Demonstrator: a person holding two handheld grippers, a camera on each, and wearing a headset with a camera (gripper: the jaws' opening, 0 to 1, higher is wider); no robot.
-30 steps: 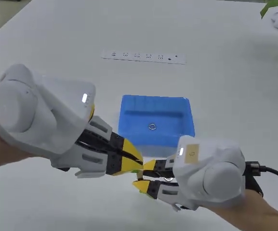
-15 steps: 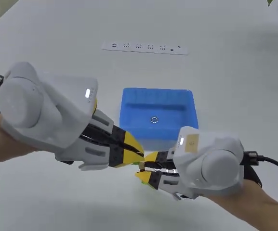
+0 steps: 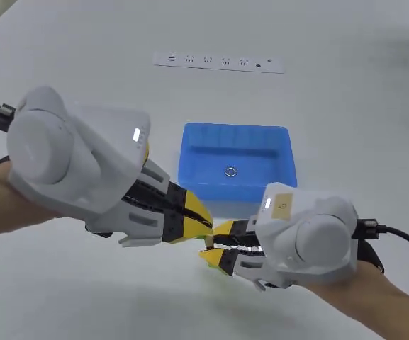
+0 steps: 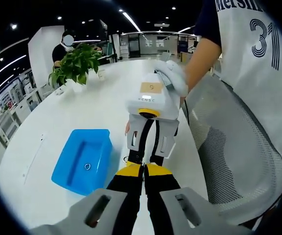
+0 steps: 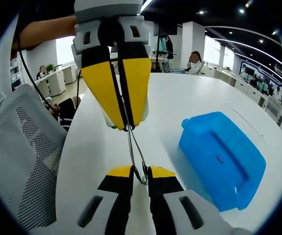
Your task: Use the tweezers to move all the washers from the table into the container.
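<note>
One washer (image 3: 231, 171) lies in the blue container (image 3: 234, 191), head view, with the left gripper (image 3: 201, 225) and right gripper (image 3: 208, 243) meeting tip to tip just in front of it over the table (image 3: 346, 106). Left gripper view: own jaws together, the right gripper directly opposite. Right gripper view: tweezers (image 5: 135, 149) run from one gripper to the other, each pair of jaws clamped on an end. Judged: one washer deposited, remainder uncounted, tweezers in handover between grippers.

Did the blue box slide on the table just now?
No. The blue box sits just as far below the power strip as before; the whole picture shifted, so the camera moved.
</note>
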